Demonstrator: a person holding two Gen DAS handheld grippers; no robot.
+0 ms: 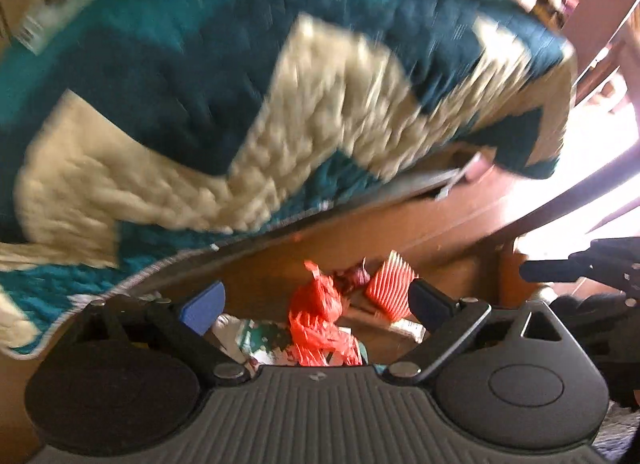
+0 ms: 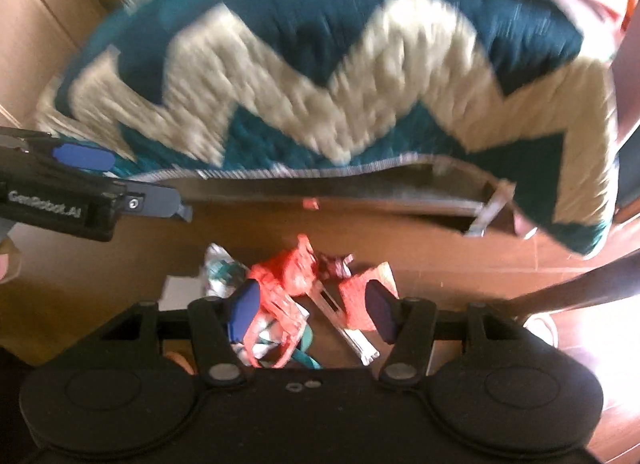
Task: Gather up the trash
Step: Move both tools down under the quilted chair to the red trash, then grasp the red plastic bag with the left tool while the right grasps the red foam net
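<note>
A teal-and-cream zigzag quilt (image 1: 256, 76) fills the upper two-thirds of both wrist views, draped over a bed whose edge overhangs the brown floor (image 2: 100, 264); it appears to hang where it fell, not arranged. Below it, at lower centre of each frame, lies the trash, a loose heap on the floor beside the bed: one crumpled red plastic bag (image 2: 288, 276), one red-and-white ribbed wrapper (image 1: 390, 284), one white-and-green printed packet (image 2: 218, 276) and one small dark red scrap (image 2: 334, 264), four pieces that can be counted, though motion blur may hide more. The right gripper (image 2: 312, 310) hovers just above the heap, jaws spread wide with the bag and wrapper framed between them, pinching nothing. The left gripper (image 1: 314, 302) hangs beside it, jaws likewise parted and empty, and shows again at the left edge of the right wrist view. Both tools seem poised for a first pick, the bag being the likeliest target.
</note>
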